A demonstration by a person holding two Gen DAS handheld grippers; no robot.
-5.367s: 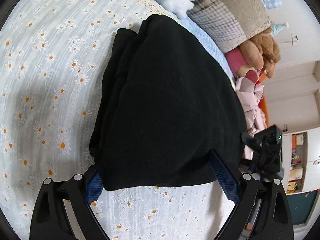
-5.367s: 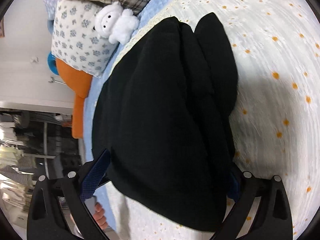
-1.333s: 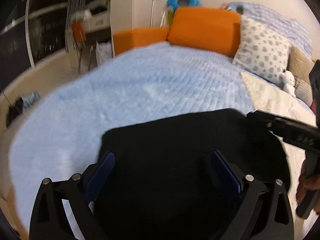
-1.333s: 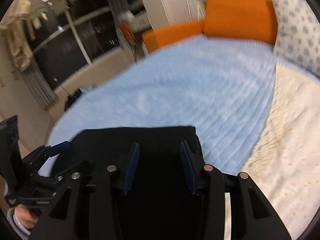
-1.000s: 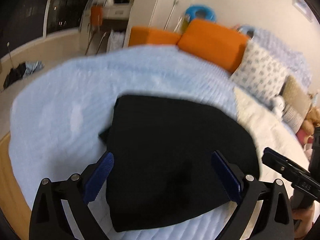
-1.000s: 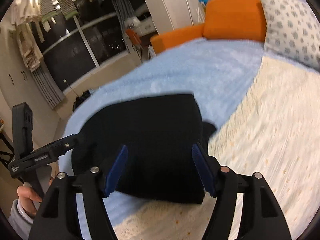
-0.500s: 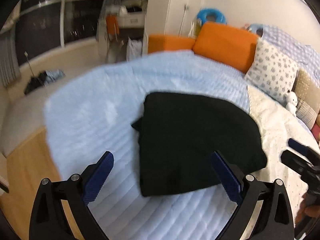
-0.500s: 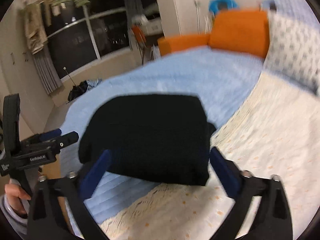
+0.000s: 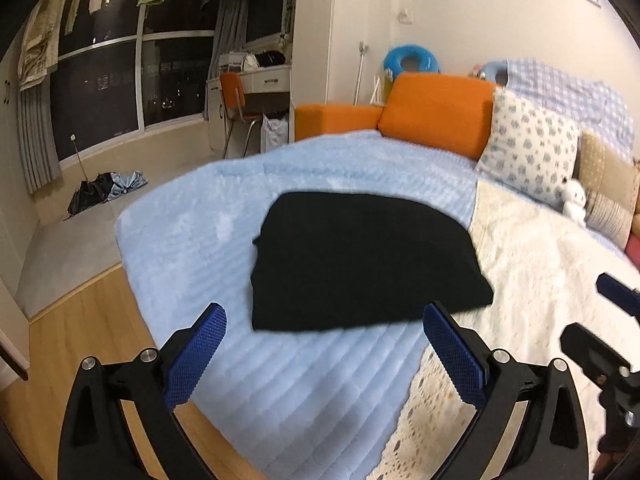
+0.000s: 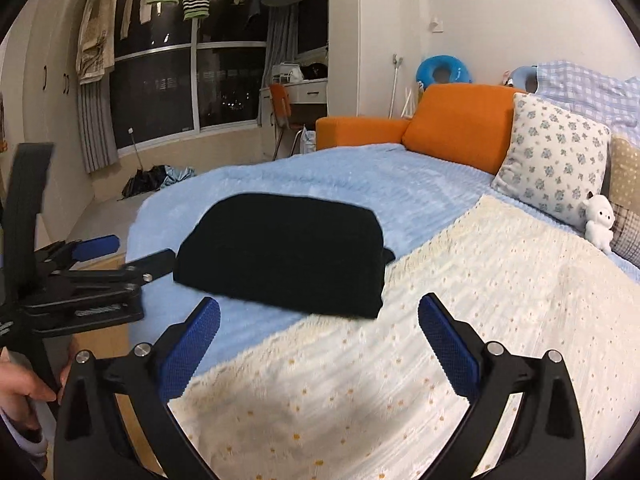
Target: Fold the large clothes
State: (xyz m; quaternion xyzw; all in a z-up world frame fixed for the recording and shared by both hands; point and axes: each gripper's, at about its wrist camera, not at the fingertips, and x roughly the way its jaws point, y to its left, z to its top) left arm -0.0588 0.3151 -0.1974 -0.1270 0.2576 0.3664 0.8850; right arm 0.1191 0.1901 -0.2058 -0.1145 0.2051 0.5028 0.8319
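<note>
- Bedroom at night, seen from two hand-held tools pointing slightly down over a bed (image 9: 280, 400); items run from nearest to farthest.
- Left tongs (image 9: 324, 344): blue pads spread wide with nothing between them, hovering above the blue blanket (image 9: 192, 240) near the bed's edge.
- Right tongs (image 10: 318, 336): also spread wide and empty, above a cream daisy-print cover (image 10: 480, 300). Its jaws have just been opening, and no cloth sits between them.
- A hand (image 10: 20, 384) grips the left tool's handle at the lower left of the right view.
- Folded black garment (image 9: 360, 260): a compact rectangle lying flat on the blue blanket, its right edge touching the cream cover. It looks set to one side as finished, which would explain both tongs being open and clear of it.
- Against a second ago: the garment then filled the space between the pads; now it lies ahead of both tools, which have pulled back. Several seconds ago it lay on the daisy cover instead.
- Beyond: a flowered pillow (image 10: 556, 160), a small white plush toy (image 10: 598, 220), orange cushions (image 9: 436, 112), then dark windows (image 9: 104, 92) with clothes hanging above.
</note>
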